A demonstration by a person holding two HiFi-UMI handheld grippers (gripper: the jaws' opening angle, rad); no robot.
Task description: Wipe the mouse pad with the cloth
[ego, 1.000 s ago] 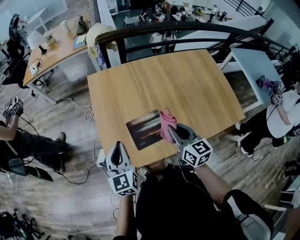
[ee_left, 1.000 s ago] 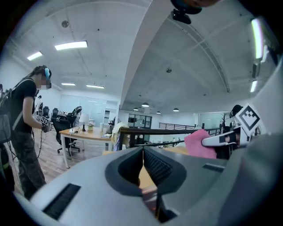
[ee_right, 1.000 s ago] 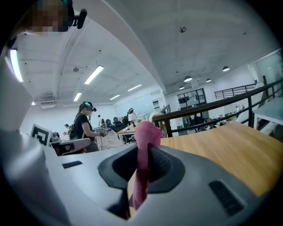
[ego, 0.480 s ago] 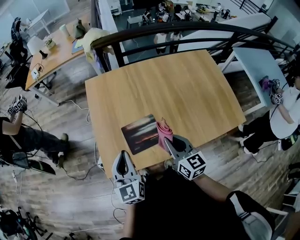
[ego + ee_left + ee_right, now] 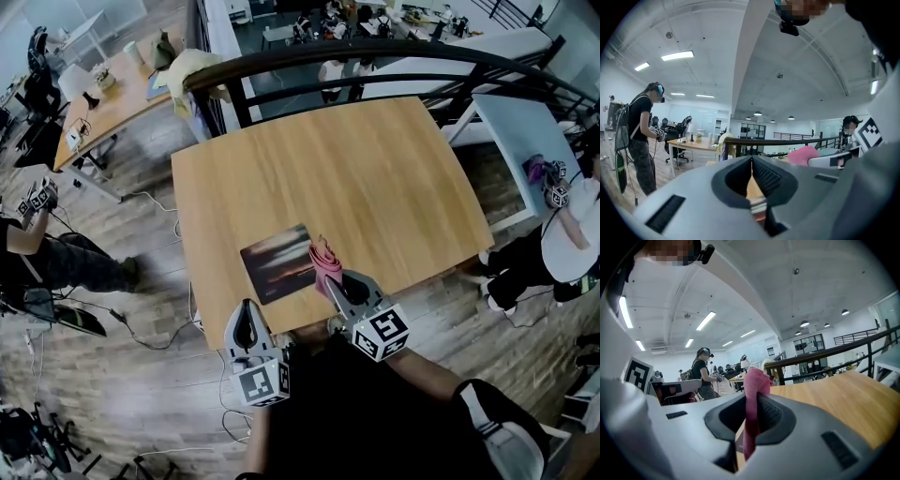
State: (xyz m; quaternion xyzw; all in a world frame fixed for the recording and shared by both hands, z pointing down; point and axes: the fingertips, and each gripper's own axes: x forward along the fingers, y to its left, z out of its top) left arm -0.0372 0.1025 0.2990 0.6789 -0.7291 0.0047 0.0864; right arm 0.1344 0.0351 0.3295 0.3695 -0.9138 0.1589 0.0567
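A dark mouse pad (image 5: 277,262) with a streaked picture lies on the wooden table (image 5: 337,169) near its front edge. My right gripper (image 5: 330,281) is shut on a pink cloth (image 5: 325,260), which bunches over the pad's right edge. In the right gripper view the pink cloth (image 5: 752,404) stands pinched between the jaws. My left gripper (image 5: 243,311) hangs off the table's front edge, left of the pad, with its jaws closed and empty; in the left gripper view the left gripper (image 5: 751,165) shows its pads touching.
A black railing (image 5: 375,58) curves behind the table. A second desk (image 5: 103,94) with items stands at the far left. A person (image 5: 37,253) stands at the left and another person (image 5: 562,234) at the right, both holding marker cubes. Cables lie on the floor.
The right gripper with the pink cloth has drawn slightly toward the table's front edge over the pad's right side. The left gripper has stayed low at the table's front.
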